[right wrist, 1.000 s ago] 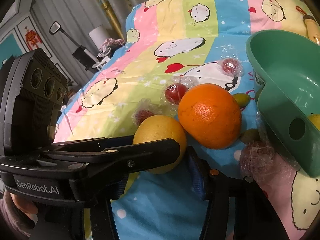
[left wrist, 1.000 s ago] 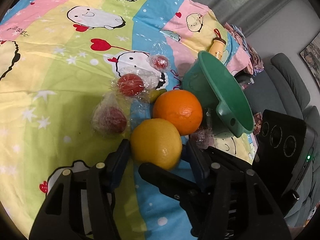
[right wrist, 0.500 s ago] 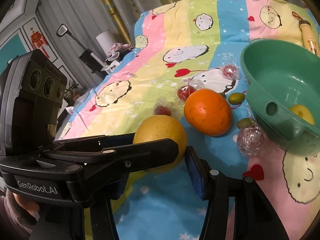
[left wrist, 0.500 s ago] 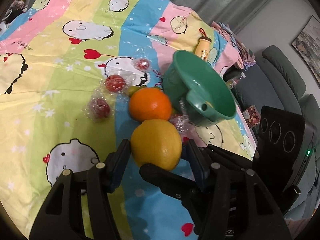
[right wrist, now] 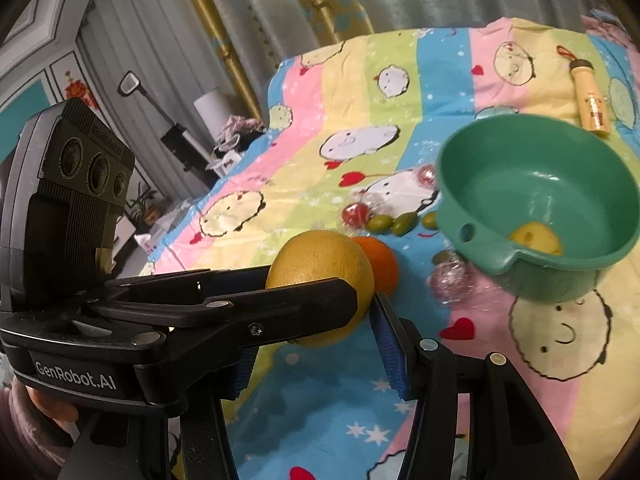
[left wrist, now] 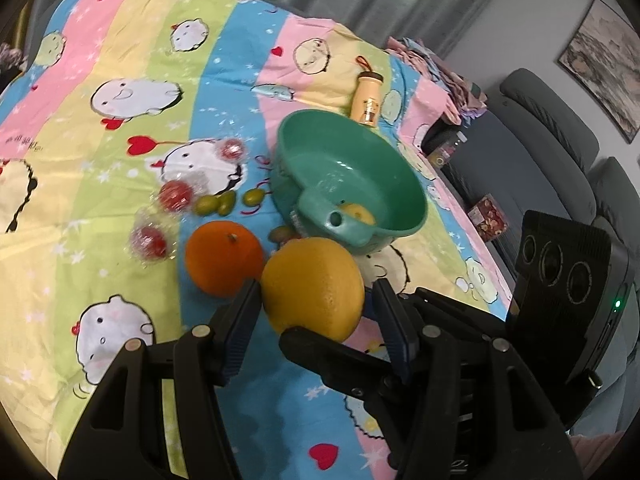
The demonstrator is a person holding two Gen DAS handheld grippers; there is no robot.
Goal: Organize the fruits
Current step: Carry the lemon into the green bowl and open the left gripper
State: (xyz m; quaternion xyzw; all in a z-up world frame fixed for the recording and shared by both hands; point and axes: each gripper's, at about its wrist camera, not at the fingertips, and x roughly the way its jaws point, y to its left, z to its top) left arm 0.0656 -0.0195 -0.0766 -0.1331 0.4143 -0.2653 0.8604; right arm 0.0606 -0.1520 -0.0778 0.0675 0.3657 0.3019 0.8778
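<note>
You have the yellow citrus fruit [left wrist: 314, 288] clamped from two sides at once: your left gripper [left wrist: 314, 308] presses its blue pads against the fruit's flanks, and your right gripper [right wrist: 316, 316] closes on the same fruit, so the two tools cross in front of each lens. The fruit rides clear above the cartoon-print cloth [left wrist: 120, 80] that covers the worktop. In your right wrist view the left gripper's black finger [right wrist: 280, 304] cuts across the fruit's lower half, and you cannot see that gripper's far pad at all. The orange [left wrist: 224, 256] sits on the cloth just beside the lifted fruit; from the right it is mostly hidden behind it. The green bowl [left wrist: 400, 184] stands farther back with one small yellow fruit [left wrist: 358, 213] inside, partly screened by the bowl's handle lip. Three plastic-wrapped red fruits [left wrist: 176, 196] and a few green olive-like fruits [left wrist: 218, 204] lie scattered left of the bowl; another wrapped piece [right wrist: 452, 280] near the bowl's base is too blurred to identify. A small yellow bottle [left wrist: 368, 98] lies beyond the bowl.
</note>
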